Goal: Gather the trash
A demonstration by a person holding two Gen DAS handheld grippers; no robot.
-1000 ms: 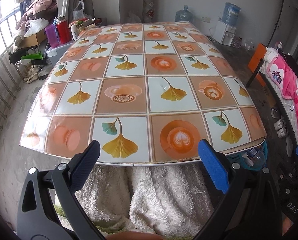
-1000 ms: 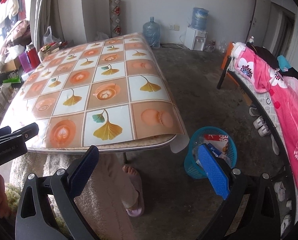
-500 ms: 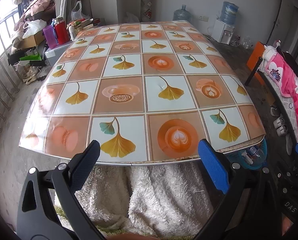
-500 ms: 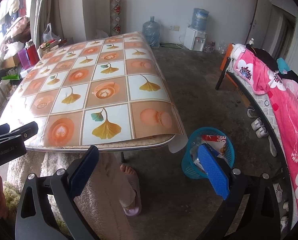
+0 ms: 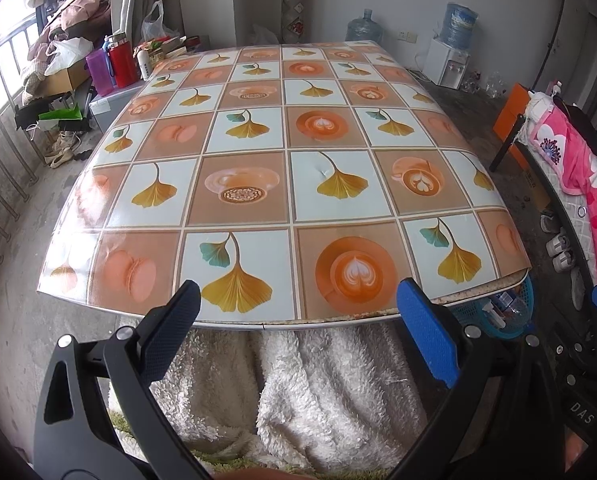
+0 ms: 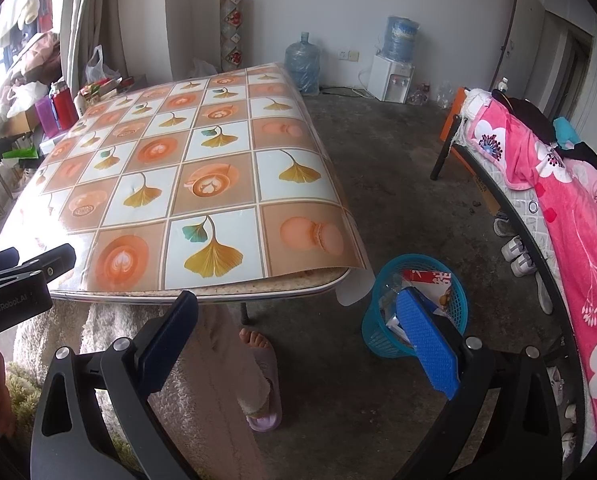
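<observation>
Reading "GenRobot.AI" on the left tongs [image 6: 26,264], spread wide.

The left wrist view looks straight down the length of the table [image 5: 298,184] from just above its near edge, close over a fluffy white robe [image 5: 318,392]. The right wrist view sits further right, angled toward the table's near right corner and the floor. Both catch the table [image 6: 202,184], blue wastebasket [image 6: 456,300] and water dispenser [image 5: 450,60].
</observation>
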